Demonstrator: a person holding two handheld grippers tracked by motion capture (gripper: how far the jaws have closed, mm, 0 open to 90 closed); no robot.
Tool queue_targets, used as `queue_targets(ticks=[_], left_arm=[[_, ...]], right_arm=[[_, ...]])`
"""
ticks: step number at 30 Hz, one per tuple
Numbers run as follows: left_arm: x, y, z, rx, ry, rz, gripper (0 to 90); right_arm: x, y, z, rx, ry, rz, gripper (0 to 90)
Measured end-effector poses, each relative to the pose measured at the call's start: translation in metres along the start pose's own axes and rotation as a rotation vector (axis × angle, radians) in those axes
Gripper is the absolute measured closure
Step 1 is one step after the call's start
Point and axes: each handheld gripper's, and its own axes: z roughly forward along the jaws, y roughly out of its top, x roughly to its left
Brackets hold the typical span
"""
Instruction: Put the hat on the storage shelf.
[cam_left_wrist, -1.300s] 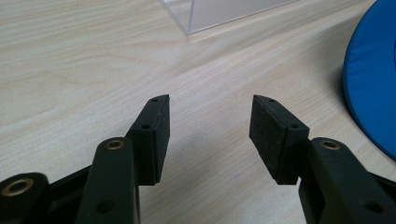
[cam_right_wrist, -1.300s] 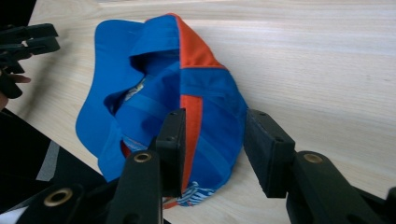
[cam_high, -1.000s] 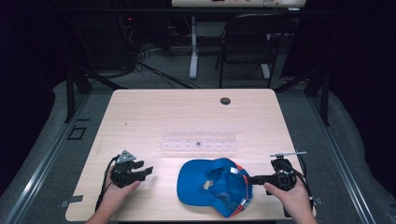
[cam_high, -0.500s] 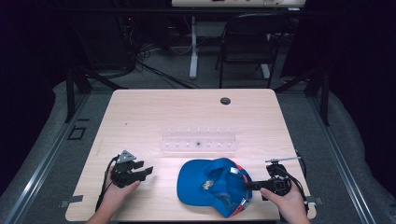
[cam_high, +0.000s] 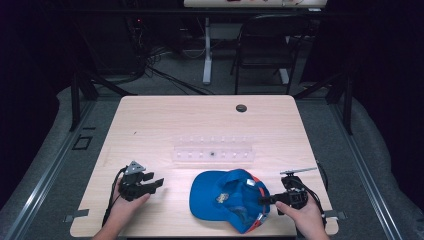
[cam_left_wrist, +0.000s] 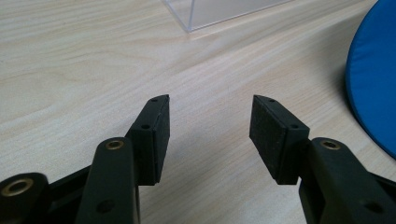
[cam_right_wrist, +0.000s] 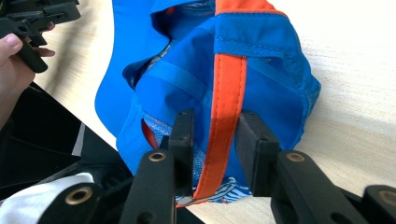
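At the near edge of the table (cam_high: 150, 125), a blue cap (cam_high: 225, 197) lies with its orange-trimmed back toward the right gripper (cam_high: 265, 200), whose jaws have just been closing around that back edge; the orange strap (cam_right_wrist: 226, 107) runs between the pads, which flank the fabric closely, though a firm pinch cannot be confirmed. The left gripper (cam_high: 155, 183) rests on the wood well left of the cap, jaws open and empty. To grip well, the right jaws should probably close fully on the strap and cloth together before any lift, since thin fabric may slip. A clear tray (cam_high: 212, 152) sits just behind the cap.
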Motion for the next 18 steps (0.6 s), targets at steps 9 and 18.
queue_targets(ticks=[9, 18], left_arm=[[0.0000, 0.0000, 0.0002, 0.000, 0.002, 0.001, 48.4], [0.0016, 0.0002, -0.0009, -0.008, 0.006, -0.007, 48.4]], right_arm=[[-0.0005, 0.0021, -0.0068, -0.005, 0.040, 0.018, 72.0], [0.0040, 0.0056, -0.0091, 0.010, 0.043, 0.010, 77.2]])
